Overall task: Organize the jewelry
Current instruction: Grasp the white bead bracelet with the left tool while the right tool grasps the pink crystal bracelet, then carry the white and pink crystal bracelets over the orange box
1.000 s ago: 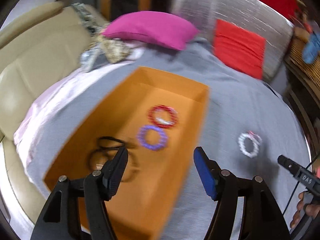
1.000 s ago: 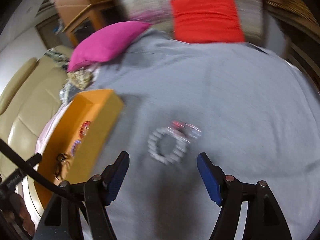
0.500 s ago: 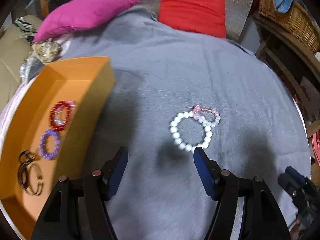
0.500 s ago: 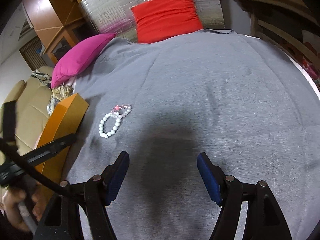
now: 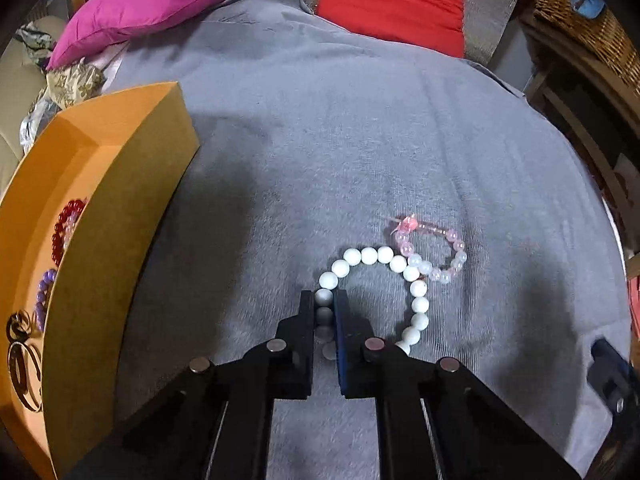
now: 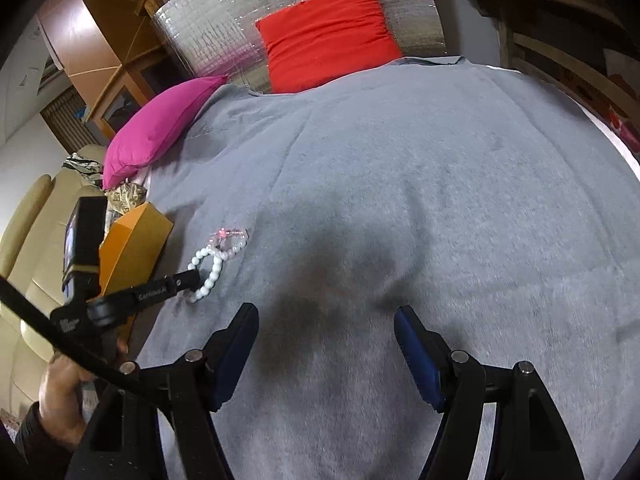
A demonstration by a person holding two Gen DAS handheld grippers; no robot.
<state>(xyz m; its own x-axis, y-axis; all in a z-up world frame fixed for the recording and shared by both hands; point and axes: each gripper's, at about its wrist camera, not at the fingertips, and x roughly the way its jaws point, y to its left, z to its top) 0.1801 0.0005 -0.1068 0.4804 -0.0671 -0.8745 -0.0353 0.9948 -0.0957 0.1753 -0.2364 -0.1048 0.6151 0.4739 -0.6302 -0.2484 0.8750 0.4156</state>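
A white bead bracelet [image 5: 418, 289] lies on the grey blanket [image 5: 340, 140], touching a pale pink bead bracelet [image 5: 448, 256] at its right. My left gripper [image 5: 324, 300] is shut on the white bracelet's left side. An orange box [image 5: 120, 216] at the left holds a red bracelet [image 5: 64, 228], a purple one [image 5: 44, 292] and dark rings [image 5: 20, 356]. In the right wrist view my right gripper [image 6: 326, 320] is open and empty over bare blanket, with the left gripper [image 6: 188, 278] on the white bracelet [image 6: 208, 268] to its left.
A magenta cushion [image 5: 160, 4] and a red cushion [image 5: 392, 0] lie at the far end of the blanket. A beige sofa [image 6: 28, 216] is beyond the box. Wicker and wooden furniture [image 5: 580, 32] stand at the right.
My left gripper swung from the orange box to the white bracelet, moved in and shut on it. My right gripper drew back to the right, away from the bracelets.
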